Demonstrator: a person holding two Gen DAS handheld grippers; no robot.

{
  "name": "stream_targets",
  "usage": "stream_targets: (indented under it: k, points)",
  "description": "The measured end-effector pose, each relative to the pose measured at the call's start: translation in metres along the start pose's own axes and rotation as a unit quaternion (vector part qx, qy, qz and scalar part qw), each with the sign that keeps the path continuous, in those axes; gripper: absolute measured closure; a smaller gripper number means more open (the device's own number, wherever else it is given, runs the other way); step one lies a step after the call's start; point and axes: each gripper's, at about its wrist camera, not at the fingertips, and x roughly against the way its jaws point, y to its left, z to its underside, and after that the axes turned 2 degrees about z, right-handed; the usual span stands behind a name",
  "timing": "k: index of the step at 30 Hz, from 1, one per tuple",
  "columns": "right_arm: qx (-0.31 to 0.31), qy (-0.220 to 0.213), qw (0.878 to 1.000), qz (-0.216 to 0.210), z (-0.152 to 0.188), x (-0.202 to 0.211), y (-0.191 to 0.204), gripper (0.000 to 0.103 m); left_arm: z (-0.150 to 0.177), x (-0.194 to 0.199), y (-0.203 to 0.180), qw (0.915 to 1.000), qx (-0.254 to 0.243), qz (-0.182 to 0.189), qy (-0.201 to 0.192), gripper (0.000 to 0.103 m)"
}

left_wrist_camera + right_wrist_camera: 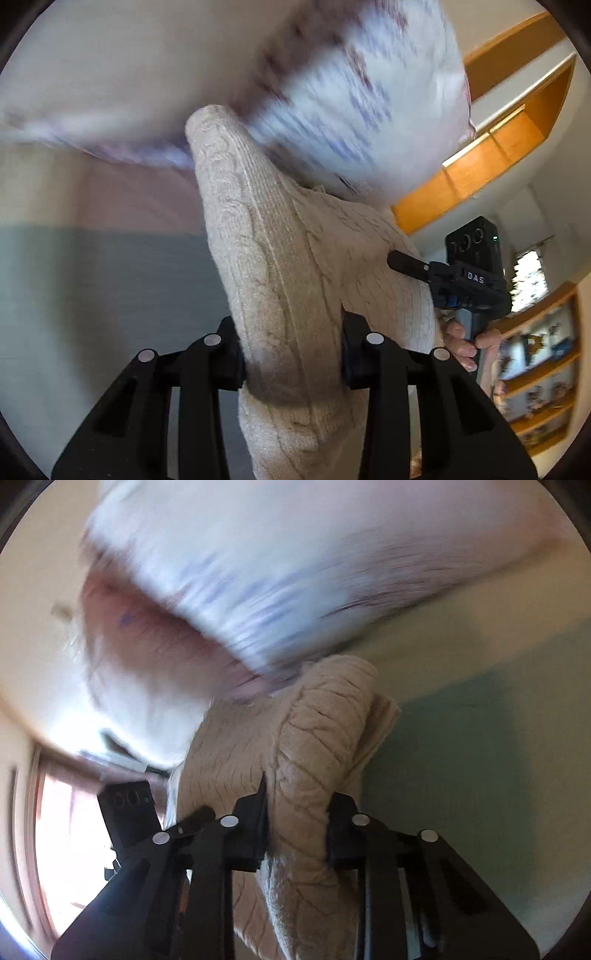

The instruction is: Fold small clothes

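Observation:
A cream cable-knit garment hangs in the air between both grippers. My left gripper is shut on a bunched fold of it. My right gripper is shut on another thick fold of the same knit. In the left wrist view the right gripper shows at the right, its fingers touching the knit's far edge, held by a hand. In the right wrist view the left gripper's body shows at the left, behind the knit.
A blurred white cloth with blue and purple print lies above and behind the knit, also in the right wrist view. Wooden shelves stand at the right. A grey-green surface and a bright window show.

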Motion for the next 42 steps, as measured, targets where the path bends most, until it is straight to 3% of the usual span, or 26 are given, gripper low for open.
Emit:
stream_targets:
  k: [1,3,5,7,8,9,11,13,14,15,17,18,21,22,23,25,27,30,35,42]
  points:
    - [0.024,0.003,1.000,0.004,-0.003,-0.020,0.017,0.080,-0.001,0.011,0.007,0.9998,0.000,-0.015,-0.009,0.065]
    - [0.059,0.009,0.997,0.040,-0.009,-0.056,0.038,0.078,-0.006,0.030,0.030,0.9956,-0.015,-0.086,-0.034,0.055]
    - [0.088,0.024,0.989,0.120,-0.012,-0.091,0.052,0.060,-0.009,0.037,0.056,0.9884,-0.004,-0.145,-0.043,0.050]
    - [0.110,-0.022,0.980,0.164,-0.010,-0.083,0.065,0.050,-0.007,0.054,0.066,0.9882,0.016,-0.140,-0.059,0.046]
    - [0.116,-0.063,0.976,0.172,-0.005,-0.065,0.072,0.050,-0.004,0.064,0.065,0.9883,0.014,-0.133,-0.074,0.035]
    - [0.119,-0.089,0.975,0.165,-0.001,-0.051,0.077,0.050,-0.001,0.073,0.060,0.9872,0.007,-0.135,-0.085,0.027]
    - [0.112,-0.114,0.984,0.084,0.012,-0.022,0.085,0.048,0.006,0.091,0.051,0.9838,-0.018,-0.146,-0.103,0.025]
    - [0.122,-0.081,0.989,0.032,0.019,-0.026,0.095,0.040,0.017,0.100,0.044,0.9829,-0.033,-0.146,-0.107,0.023]
    - [0.129,-0.045,0.990,0.023,0.024,-0.040,0.101,0.038,0.021,0.104,0.038,0.9828,-0.041,-0.143,-0.109,0.020]
    - [0.133,-0.021,0.990,0.043,0.026,-0.053,0.102,0.038,0.026,0.107,0.032,0.9824,-0.047,-0.144,-0.109,0.018]
    - [0.135,0.006,0.979,0.150,0.027,-0.092,0.096,0.043,0.034,0.102,0.020,0.9796,-0.063,-0.161,-0.103,0.014]
    - [0.136,0.003,0.976,0.168,0.027,-0.099,0.090,0.043,0.034,0.094,0.011,0.9768,-0.071,-0.176,-0.099,0.010]
    - [0.110,-0.034,0.981,0.159,0.037,-0.074,0.096,0.043,0.064,0.099,0.008,0.9667,-0.088,-0.227,-0.077,0.002]
    - [0.118,-0.053,0.977,0.168,0.048,-0.060,0.104,0.038,0.073,0.102,0.009,0.9629,-0.086,-0.244,-0.077,0.002]
    - [0.134,-0.074,0.971,0.184,0.064,-0.044,0.112,0.021,0.084,0.101,0.007,0.9571,-0.085,-0.267,-0.075,0.002]
    - [0.157,-0.099,0.960,0.209,0.095,-0.020,0.119,0.012,0.096,0.098,0.006,0.9528,-0.086,-0.284,-0.065,0.002]
    - [0.165,-0.099,0.950,0.244,0.126,-0.005,0.116,0.011,0.110,0.090,0.004,0.9508,-0.083,-0.293,-0.057,0.002]
    - [0.186,-0.071,0.937,0.286,0.160,-0.016,0.114,0.011,0.120,0.073,0.002,0.9458,-0.081,-0.312,-0.036,0.002]
    - [0.215,-0.036,0.917,0.334,0.165,-0.067,0.107,0.011,0.127,0.046,0.001,0.9327,-0.093,-0.349,-0.009,0.002]
    - [0.208,-0.034,0.917,0.339,0.168,-0.084,0.097,0.005,0.130,0.043,0.010,0.9307,-0.079,-0.357,-0.013,0.002]
